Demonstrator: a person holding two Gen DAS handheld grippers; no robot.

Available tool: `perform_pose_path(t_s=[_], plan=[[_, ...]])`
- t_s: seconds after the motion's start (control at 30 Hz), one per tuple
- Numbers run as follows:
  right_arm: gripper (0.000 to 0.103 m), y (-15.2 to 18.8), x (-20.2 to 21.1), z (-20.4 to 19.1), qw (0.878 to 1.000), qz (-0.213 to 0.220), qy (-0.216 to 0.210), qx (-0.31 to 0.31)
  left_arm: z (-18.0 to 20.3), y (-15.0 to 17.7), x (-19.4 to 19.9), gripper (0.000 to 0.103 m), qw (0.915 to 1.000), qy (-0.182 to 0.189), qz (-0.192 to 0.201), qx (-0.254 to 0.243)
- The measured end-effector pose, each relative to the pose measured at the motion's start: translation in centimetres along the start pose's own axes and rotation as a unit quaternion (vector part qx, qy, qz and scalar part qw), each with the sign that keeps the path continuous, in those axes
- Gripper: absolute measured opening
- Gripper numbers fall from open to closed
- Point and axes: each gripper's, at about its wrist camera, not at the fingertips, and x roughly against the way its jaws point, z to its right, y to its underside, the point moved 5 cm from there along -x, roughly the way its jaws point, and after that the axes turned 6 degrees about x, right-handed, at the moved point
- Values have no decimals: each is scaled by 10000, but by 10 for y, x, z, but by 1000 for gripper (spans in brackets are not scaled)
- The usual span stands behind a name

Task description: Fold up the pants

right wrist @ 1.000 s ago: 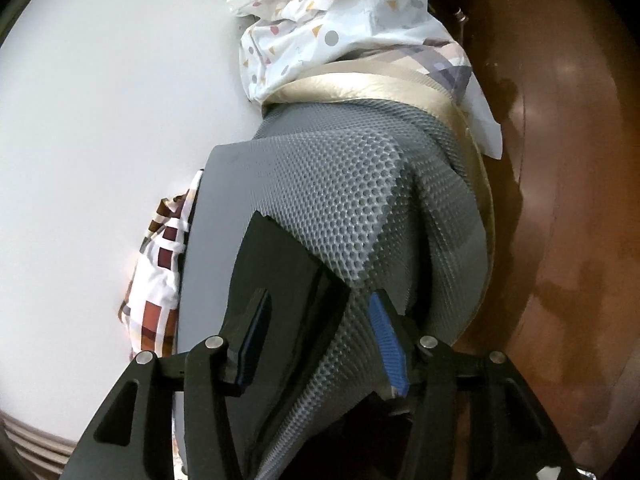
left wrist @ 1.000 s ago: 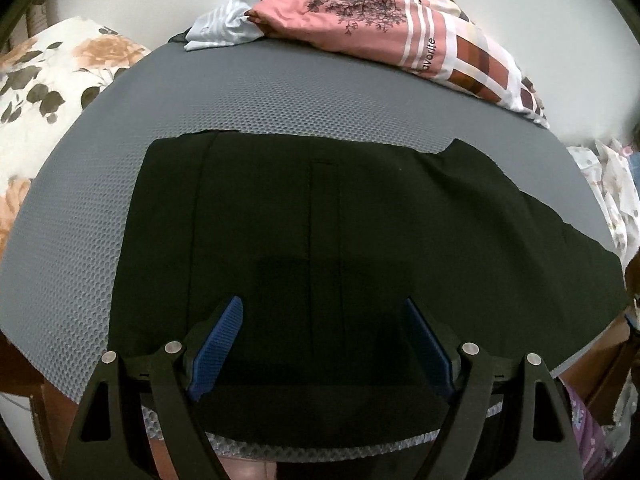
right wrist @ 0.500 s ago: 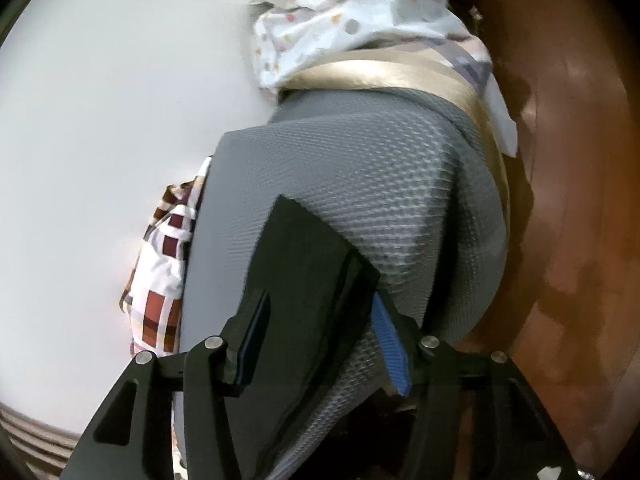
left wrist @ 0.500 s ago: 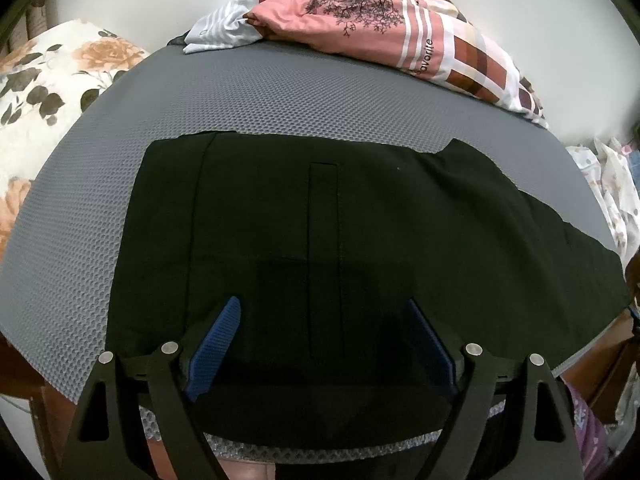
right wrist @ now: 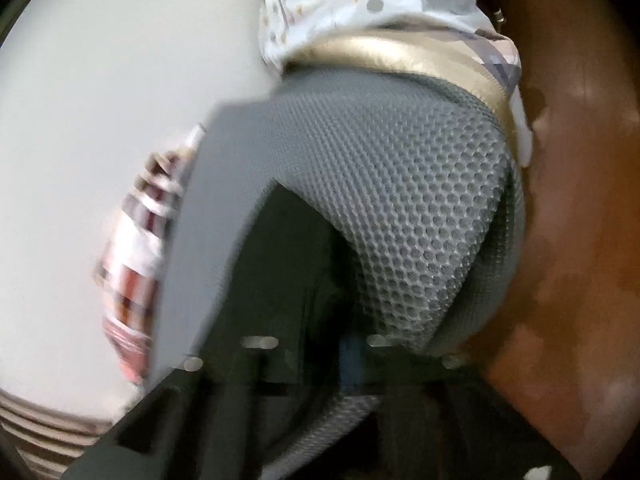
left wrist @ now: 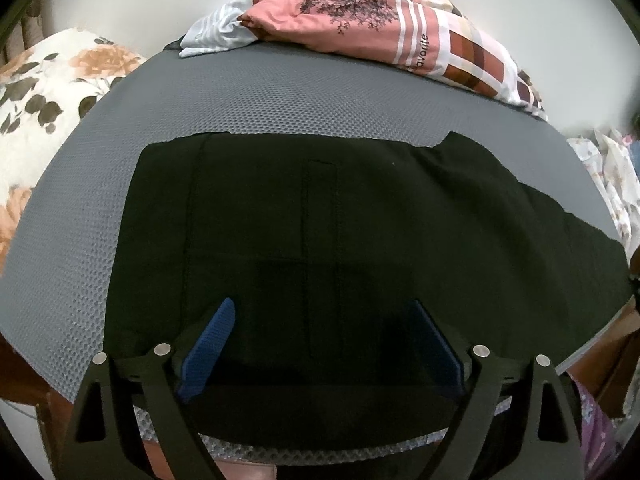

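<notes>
My left tongs (left wrist: 320, 344) hang spread wide over the black pants (left wrist: 340, 240), which lie flat on the grey mesh mat (left wrist: 300, 104). My right tongs (right wrist: 312, 356) are blurred at a trouser end; I cannot tell their grip.

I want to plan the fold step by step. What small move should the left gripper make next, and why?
Probably lower the left gripper and close it on the near edge of the black pants. Its jaws stand open over that edge, and the pants lie flat on the grey mesh mat. The right gripper view is too blurred to tell whether it grips the leg end.
</notes>
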Motion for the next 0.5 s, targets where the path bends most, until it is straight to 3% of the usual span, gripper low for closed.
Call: perform_pose_path(t_s=[0.1,0.2,0.33,0.5], plan=[[12,1,7,-17,9991,109,132,383,0,0,0,89,10000,23,-3,20],[12,7,19,-48,9971,237,-72,726,-1,-1,1,89,9999,99,-15,96],[12,26,27,-109,9912,205,-506,1209,-2,-1,2,89,9998,155,-4,155],[12,77,19,-185,9785,-149,-1081,1750,-3,0,2,89,9998,146,37,149]])
